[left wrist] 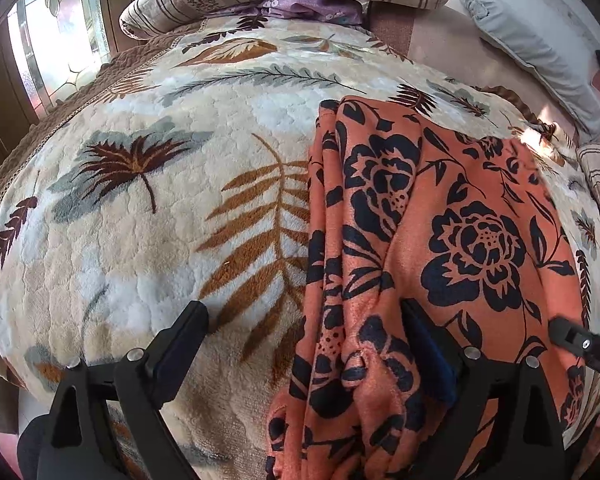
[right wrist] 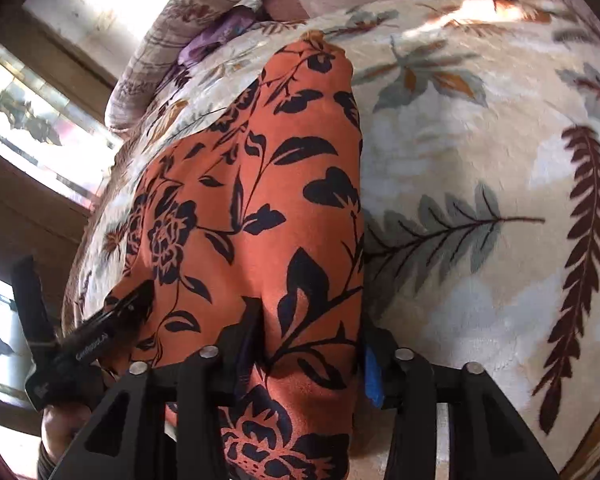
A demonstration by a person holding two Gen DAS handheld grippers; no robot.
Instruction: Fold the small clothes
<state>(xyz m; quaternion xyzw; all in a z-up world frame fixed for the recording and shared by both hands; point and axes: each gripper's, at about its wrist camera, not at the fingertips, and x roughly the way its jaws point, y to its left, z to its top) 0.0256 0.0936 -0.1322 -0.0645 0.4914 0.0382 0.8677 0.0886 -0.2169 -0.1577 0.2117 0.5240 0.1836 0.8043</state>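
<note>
My left hand-held gripper (left wrist: pixel 300 336) stands released, straddling the bunched near edge of the orange floral garment (left wrist: pixel 440 216) lying on the bed's leaf-print blanket (left wrist: pixel 140 240). My right hand-held gripper (right wrist: pixel 312 344) straddles the garment's right edge, though I cannot tell whether it is clenched. Risk: one jaw snags blanket pile, dragging both fabrics.

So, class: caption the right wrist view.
Right gripper straddling the edge of an orange flowered garment on a leaf-patterned blanket.

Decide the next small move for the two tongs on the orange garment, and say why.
Probably close the right tongs on the garment edge. Their fingers already straddle that edge, though whether they pinch it is unclear. The left tongs gape wide, one finger on the blanket, one on the cloth, gripping nothing.
</note>
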